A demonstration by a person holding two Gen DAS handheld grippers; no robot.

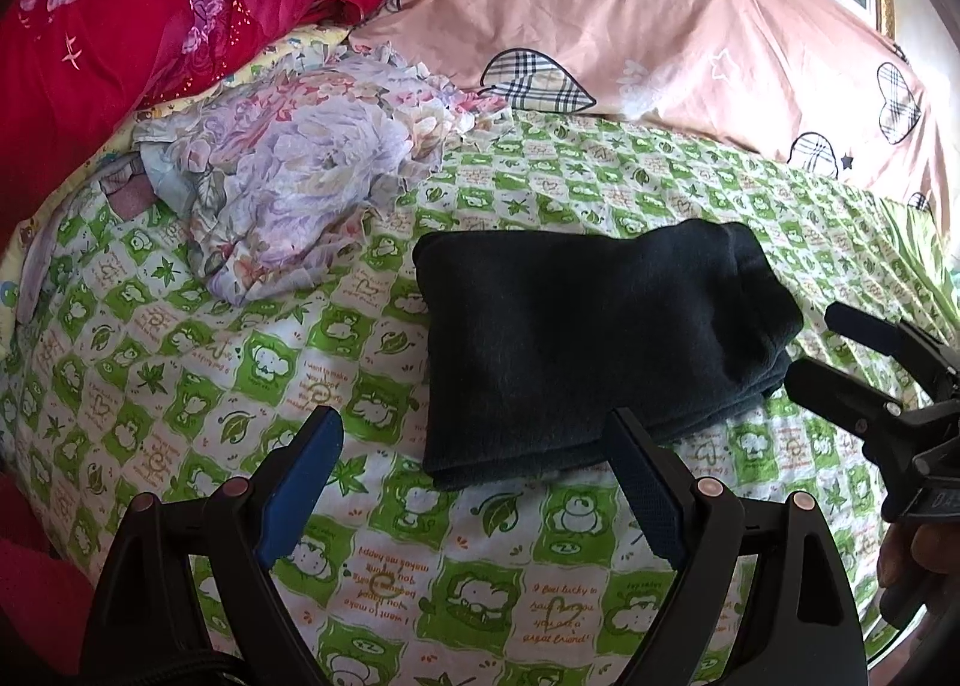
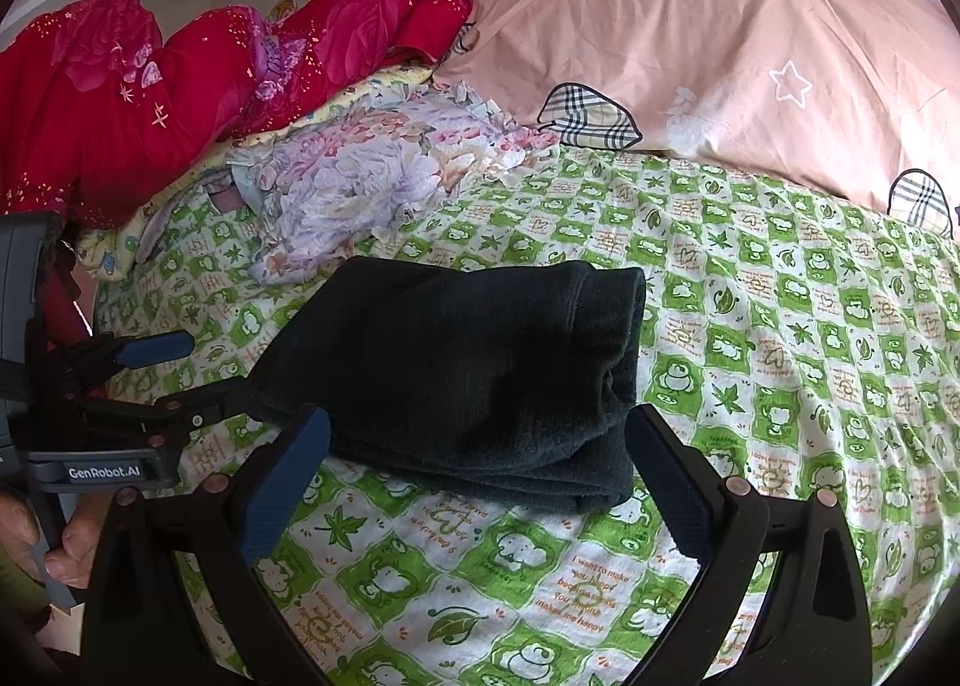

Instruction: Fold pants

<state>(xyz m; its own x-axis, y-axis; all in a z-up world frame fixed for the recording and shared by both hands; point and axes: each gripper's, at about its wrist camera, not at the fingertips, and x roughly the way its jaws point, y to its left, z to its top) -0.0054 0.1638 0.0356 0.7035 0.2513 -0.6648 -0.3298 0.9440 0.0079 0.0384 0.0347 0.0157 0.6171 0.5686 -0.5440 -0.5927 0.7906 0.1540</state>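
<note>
Where the bed [image 1: 540,578] spreads under its green-and-white checked sheet of leaves and small cartoon animals, a pink quilt [image 1: 630,26] with plaid hearts lies along the far side and a red floral quilt [image 1: 90,62] is heaped at the far left, with a crumpled pale flowered cloth [image 1: 300,176] just in front of it. Near the middle of the sheet lie the pants [image 1: 588,350], dark, soft-looking and folded into a thick rectangular bundle with stacked layers showing at the near right edge. Beside that bundle the left gripper [image 1: 474,482] and the right gripper [image 2: 480,476] both have their blue-padded jaws spread wide, grasping nothing. White lettering on the left gripper's body reads "GenRobot.AI", and orange script on the sheet includes "I want to make you happy".
</note>
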